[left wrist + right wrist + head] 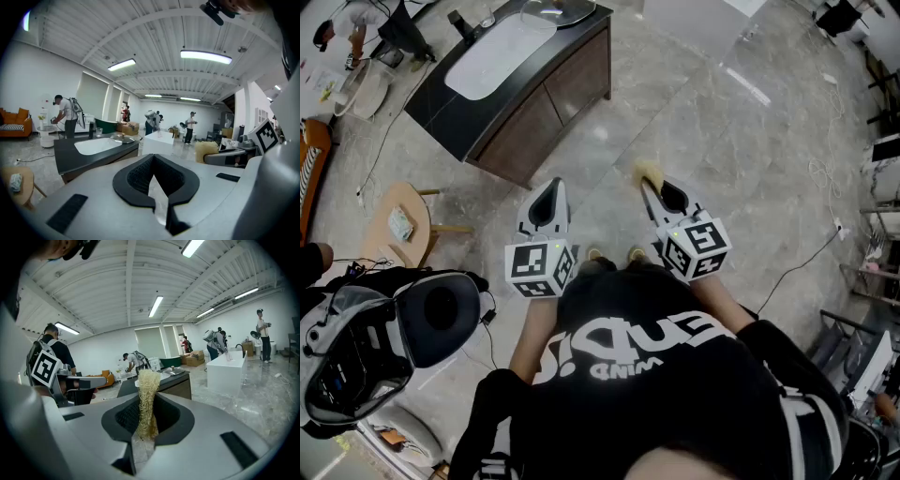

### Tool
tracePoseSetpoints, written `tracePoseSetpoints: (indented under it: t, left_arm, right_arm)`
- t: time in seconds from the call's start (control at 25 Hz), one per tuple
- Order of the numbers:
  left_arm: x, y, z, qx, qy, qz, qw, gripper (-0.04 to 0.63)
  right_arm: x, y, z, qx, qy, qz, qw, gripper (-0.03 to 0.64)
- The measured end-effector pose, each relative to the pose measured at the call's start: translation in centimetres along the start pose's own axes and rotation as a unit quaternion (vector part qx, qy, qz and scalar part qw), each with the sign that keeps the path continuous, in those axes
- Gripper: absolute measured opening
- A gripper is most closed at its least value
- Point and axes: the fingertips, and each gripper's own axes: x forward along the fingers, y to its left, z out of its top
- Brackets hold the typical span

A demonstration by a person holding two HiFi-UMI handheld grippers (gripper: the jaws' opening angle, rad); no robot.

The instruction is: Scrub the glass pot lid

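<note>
Marble floor (722, 187); dark sink counter (441, 98) bears glass lid (558, 9). Left gripper (553, 187) pressed together; right gripper (647, 186) pinching loofah (147, 399).

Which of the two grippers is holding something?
The right gripper, clamped on a yellowish fibrous scrubber; the left gripper is shut with nothing between its jaws.
</note>
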Motion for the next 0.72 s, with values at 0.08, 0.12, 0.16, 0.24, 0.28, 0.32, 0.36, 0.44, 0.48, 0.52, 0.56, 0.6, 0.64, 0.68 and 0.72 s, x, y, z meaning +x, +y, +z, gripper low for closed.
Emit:
tracePoseSetpoints:
  t: [0.08, 0.12, 0.16, 0.24, 0.28, 0.32, 0.36, 0.44, 0.48, 0.52, 0.56, 0.6, 0.64, 0.68, 0.72]
  left_arm:
    - [0.2, 0.6, 0.2, -0.002, 0.001, 0.0, 1.0, 0.014]
    - [0.3, 0.9, 0.2, -0.002, 0.002, 0.001, 1.0, 0.014]
    - [0.4, 1.3, 0.1, -0.002, 0.003, 0.001, 1.0, 0.014]
    - [0.6, 2.2, -0.1, -0.003, 0.004, 0.002, 1.0, 0.014]
    - [0.6, 2.7, -0.2, -0.003, 0.004, 0.0, 1.0, 0.014]
    - [0.6, 3.1, -0.2, -0.002, 0.004, -0.003, 1.0, 0.014]
    - [0.6, 3.6, -0.3, 0.0, 0.003, -0.007, 1.0, 0.014]
    - [0.6, 4.4, -0.4, 0.007, 0.003, -0.015, 0.9999, 0.014]
    - [0.5, 4.7, -0.4, 0.009, 0.002, -0.019, 0.9998, 0.014]
    - [0.5, 5.1, -0.4, 0.01, 0.001, -0.022, 0.9997, 0.014]
    - [0.5, 5.4, -0.3, 0.01, 0.0, -0.024, 0.9997, 0.014]
    - [0.4, 5.6, -0.2, 0.011, -0.001, -0.025, 0.9996, 0.014]
    - [0.3, 5.9, -0.2, 0.01, -0.001, -0.027, 0.9996, 0.014]
    - [0.3, 6.0, -0.1, 0.01, -0.002, -0.028, 0.9995, 0.014]
    - [0.5, 6.1, 0.1, 0.011, -0.002, -0.031, 0.9995, 0.014]
  right_arm:
    - [0.5, 0.4, 0.2, 0.002, -0.003, 0.001, 1.0, 0.046]
    - [0.8, 0.6, 0.3, 0.005, -0.005, 0.002, 1.0, 0.046]
    - [1.1, 0.9, 0.4, 0.008, -0.008, 0.003, 1.0, 0.046]
    - [1.7, 1.5, 0.5, 0.015, -0.013, 0.006, 1.0, 0.046]
    - [2.0, 1.8, 0.4, 0.017, -0.016, 0.006, 1.0, 0.046]
    - [2.4, 2.1, 0.3, 0.018, -0.018, 0.004, 1.0, 0.046]
    - [2.8, 2.4, 0.2, 0.02, -0.02, 0.002, 1.0, 0.047]
    - [3.4, 2.7, 0.0, 0.022, -0.022, -0.006, 0.999, 0.046]
    - [3.6, 2.8, -0.1, 0.023, -0.023, -0.01, 0.999, 0.047]
    - [3.8, 2.8, -0.1, 0.025, -0.023, -0.015, 0.999, 0.048]
    - [4.0, 2.8, 0.0, 0.026, -0.023, -0.021, 0.999, 0.047]
    - [4.1, 2.7, 0.1, 0.028, -0.024, -0.027, 0.999, 0.048]
    - [4.2, 2.7, 0.3, 0.028, -0.026, -0.032, 0.999, 0.046]
    - [4.3, 2.7, 0.5, 0.028, -0.029, -0.037, 0.999, 0.047]
    - [4.5, 2.5, 0.8, 0.027, -0.031, -0.041, 0.998, 0.046]
